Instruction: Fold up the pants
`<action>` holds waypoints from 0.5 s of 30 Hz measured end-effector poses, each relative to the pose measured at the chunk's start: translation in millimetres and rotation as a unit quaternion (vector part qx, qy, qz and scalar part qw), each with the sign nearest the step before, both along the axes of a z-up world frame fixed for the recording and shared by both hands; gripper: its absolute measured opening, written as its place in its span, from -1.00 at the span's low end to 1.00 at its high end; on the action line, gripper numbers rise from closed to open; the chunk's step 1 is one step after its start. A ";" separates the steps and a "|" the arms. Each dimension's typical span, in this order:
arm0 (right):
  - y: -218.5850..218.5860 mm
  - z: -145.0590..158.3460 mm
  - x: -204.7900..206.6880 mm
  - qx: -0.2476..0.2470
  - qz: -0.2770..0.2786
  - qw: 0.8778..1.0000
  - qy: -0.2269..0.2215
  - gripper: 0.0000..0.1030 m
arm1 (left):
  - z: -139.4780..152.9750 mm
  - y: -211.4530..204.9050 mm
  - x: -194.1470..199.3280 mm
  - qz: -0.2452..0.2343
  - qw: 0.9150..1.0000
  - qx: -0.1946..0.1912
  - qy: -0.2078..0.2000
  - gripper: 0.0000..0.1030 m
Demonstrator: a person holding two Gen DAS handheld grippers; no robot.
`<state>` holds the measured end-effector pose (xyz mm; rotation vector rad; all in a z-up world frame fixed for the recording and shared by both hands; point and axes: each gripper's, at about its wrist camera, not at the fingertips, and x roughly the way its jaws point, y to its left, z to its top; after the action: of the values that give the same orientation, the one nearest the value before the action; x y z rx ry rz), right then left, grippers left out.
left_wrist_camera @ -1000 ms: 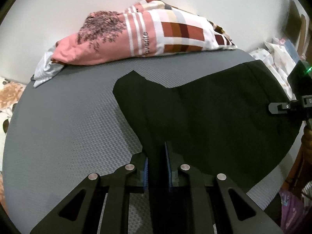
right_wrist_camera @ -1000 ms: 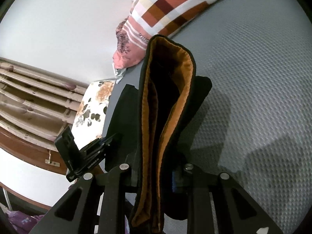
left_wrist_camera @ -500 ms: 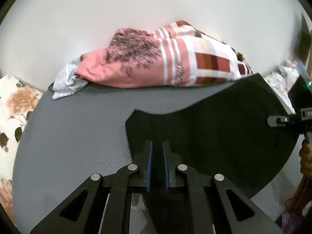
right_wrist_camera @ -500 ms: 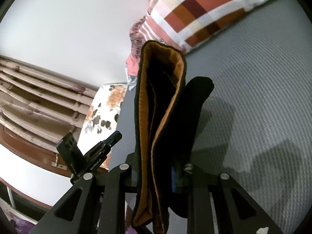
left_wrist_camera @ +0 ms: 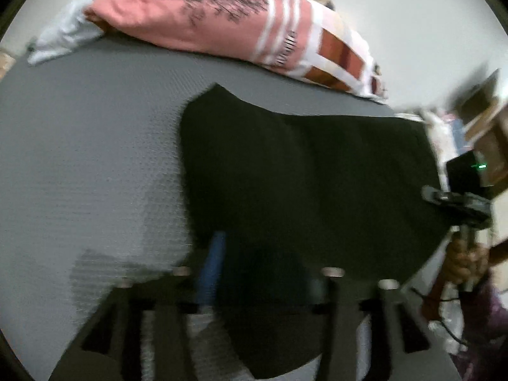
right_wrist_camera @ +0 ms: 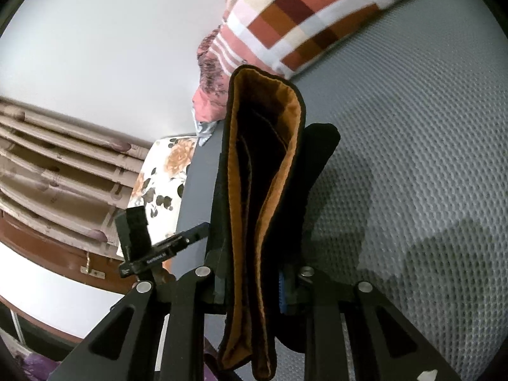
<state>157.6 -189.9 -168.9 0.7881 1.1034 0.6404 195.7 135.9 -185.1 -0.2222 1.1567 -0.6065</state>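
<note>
Black pants (left_wrist_camera: 301, 171) lie spread over the grey mat (left_wrist_camera: 89, 146), stretched between both grippers. The left wrist view is blurred; my left gripper (left_wrist_camera: 254, 273) shows one blue pad (left_wrist_camera: 212, 263) at the left, the jaws stand wide apart and black cloth drapes over the right finger. My right gripper (right_wrist_camera: 254, 289) is shut on the pants' waistband (right_wrist_camera: 263, 171), whose orange lining stands up between the fingers. The right gripper also shows at the left wrist view's right edge (left_wrist_camera: 457, 197), and the left gripper in the right wrist view (right_wrist_camera: 158, 250).
A pink and checked pillow (left_wrist_camera: 241, 22) lies along the mat's far edge by the white wall. A floral sheet (right_wrist_camera: 165, 171) and a wooden bed frame (right_wrist_camera: 57, 190) lie beyond the mat's left side. Clutter sits at the right (left_wrist_camera: 476, 127).
My left gripper's jaws have opened wide and the view has swung and blurred. The right gripper still holds the waistband, shifted slightly toward the pillow.
</note>
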 end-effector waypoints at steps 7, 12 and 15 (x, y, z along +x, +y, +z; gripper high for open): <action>-9.5 -7.4 -0.8 0.013 -0.012 1.000 0.011 -0.62 | -25.9 2.5 14.9 -0.021 0.979 -0.179 0.091 0.41; -18.7 -14.1 -4.4 0.021 -0.017 0.999 0.018 -0.62 | -38.2 5.0 15.1 0.032 0.983 -0.160 0.082 -1.00; -24.3 -17.9 -6.0 0.025 -0.022 0.999 0.024 -0.62 | -37.8 0.7 11.0 0.037 0.982 -0.165 0.083 -1.00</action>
<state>151.7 -214.2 -186.8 0.8721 1.1133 0.6169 206.7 136.6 -222.9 -0.6053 1.1978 -0.7225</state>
